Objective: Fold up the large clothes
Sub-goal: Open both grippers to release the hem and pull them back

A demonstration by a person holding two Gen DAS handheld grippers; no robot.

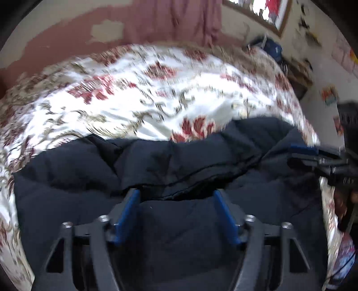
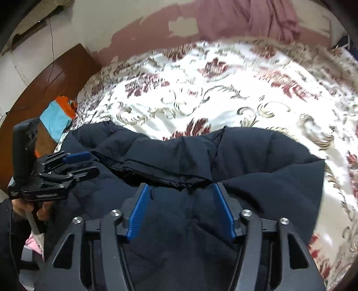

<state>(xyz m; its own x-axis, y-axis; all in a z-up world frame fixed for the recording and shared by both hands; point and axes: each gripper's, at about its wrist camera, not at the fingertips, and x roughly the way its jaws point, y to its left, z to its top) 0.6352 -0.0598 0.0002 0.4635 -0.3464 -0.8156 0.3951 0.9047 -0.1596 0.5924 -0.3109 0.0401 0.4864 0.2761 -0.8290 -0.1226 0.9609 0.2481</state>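
- One dark navy padded jacket (image 2: pixel 257 170), spread across the near edge of the bed, lying partly folded over itself.
- One floral bedspread (image 2: pixel 201 94), white with red blooms, covering the bed.
- Two grippers: left gripper (image 1: pixel 176 212) and right gripper (image 2: pixel 182 210), each with two blue-padded fingers spread apart above the jacket.
- One wooden headboard (image 2: pixel 44 89), at the bed's left edge in the right wrist view.
- One pink curtain (image 1: pixel 179 20), past the bed's far edge.
- One small heap of orange and light-blue cloth (image 2: pixel 59 114), at the bed's left corner beside the headboard.
- One framed picture (image 1: pixel 268 13) on the wall.
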